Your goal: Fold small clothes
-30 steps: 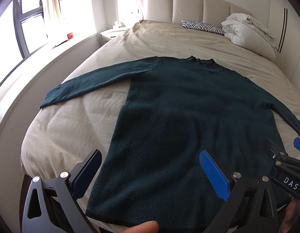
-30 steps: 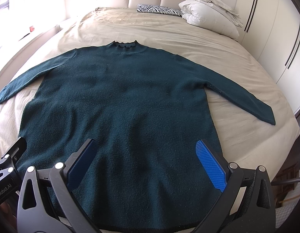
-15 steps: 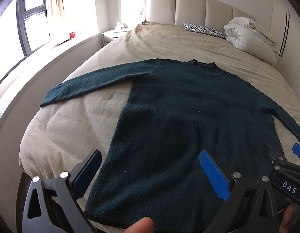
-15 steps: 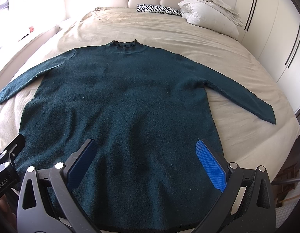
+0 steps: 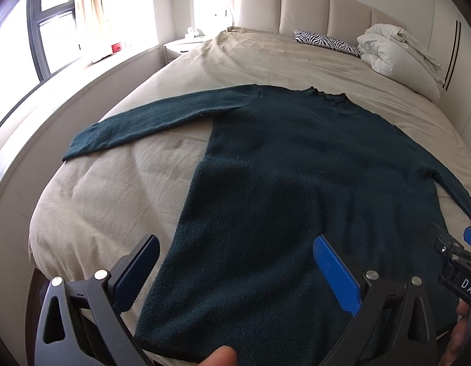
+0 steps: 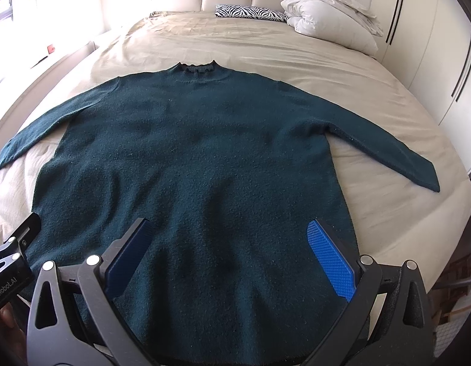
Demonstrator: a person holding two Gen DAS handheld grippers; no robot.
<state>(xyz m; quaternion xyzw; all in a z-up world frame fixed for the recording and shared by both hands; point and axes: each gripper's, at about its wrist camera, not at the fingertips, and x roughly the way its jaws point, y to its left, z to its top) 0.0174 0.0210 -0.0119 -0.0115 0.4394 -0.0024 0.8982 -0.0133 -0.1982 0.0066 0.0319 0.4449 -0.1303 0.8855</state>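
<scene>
My left gripper [image 5: 235, 270] has drifted slightly, the sweater [image 6: 192, 164] sliding lower in its view. The sweater lies flat on the bed [image 6: 296, 61], sleeves spread. Both my left and right gripper [image 6: 232, 256] hover above the hem, fingers released, grasping nothing.

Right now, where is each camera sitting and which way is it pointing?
Left wrist: on the open left gripper above the sweater's hem, left of centre, facing the headboard; a fingertip and the right gripper show.
Right wrist: on the open right gripper above the hem's middle, facing the same way; the left gripper shows.
Shared: sweater, bed, striped pillow, white duvet.
</scene>
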